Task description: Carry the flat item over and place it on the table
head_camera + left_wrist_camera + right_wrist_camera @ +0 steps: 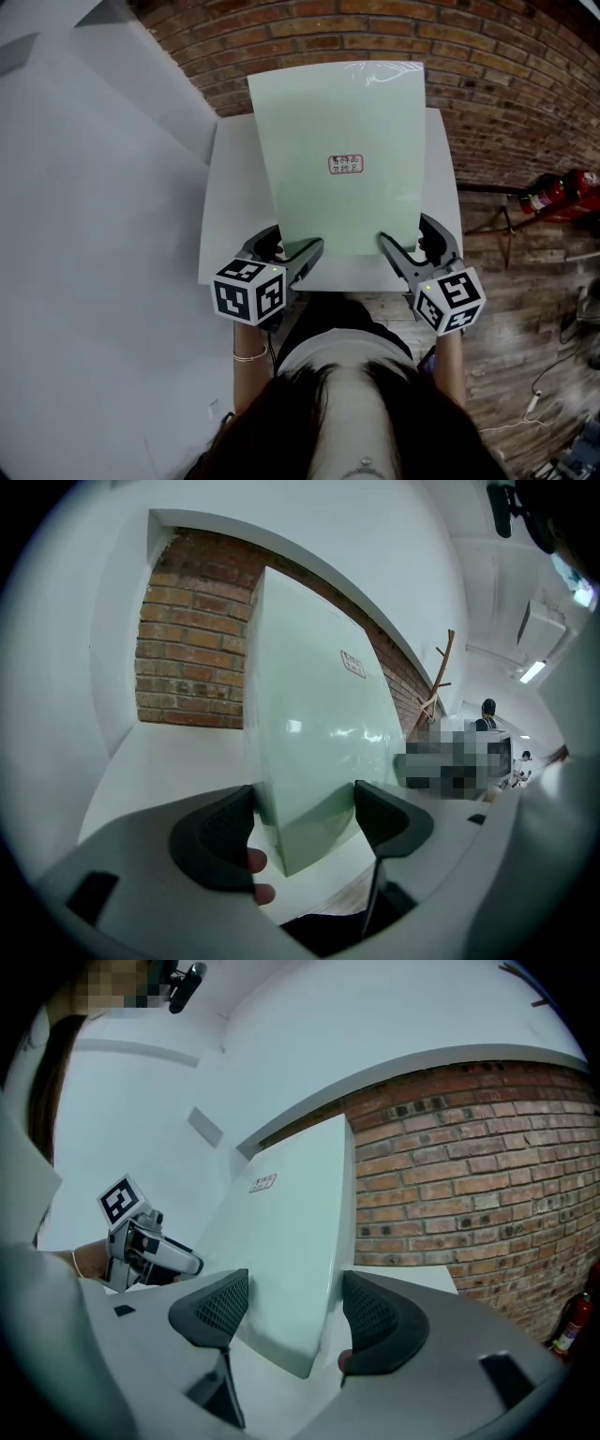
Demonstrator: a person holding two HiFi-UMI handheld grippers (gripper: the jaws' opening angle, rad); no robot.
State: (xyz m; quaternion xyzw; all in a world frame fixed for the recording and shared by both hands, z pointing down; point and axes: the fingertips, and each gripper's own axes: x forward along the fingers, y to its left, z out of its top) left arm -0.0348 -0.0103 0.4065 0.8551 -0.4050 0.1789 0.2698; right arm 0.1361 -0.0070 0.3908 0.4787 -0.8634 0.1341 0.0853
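Pale green glossy rect. sheet [342,122] w/ small red-print label at centre, held tilted up over white rect. table [230,206]. Near corners clamped in L gripper [298,244] & R gripper [403,234]. Far edge reaches past table's back edge.

Right gripper [292,1314]: black jaws clamped on near corner of pale green board [291,1232], tilted up, small label [262,1183] near top. Left gripper [141,1241] at far corner. Brick wall [469,1166] behind; extinguisher [570,1327] at lower right.
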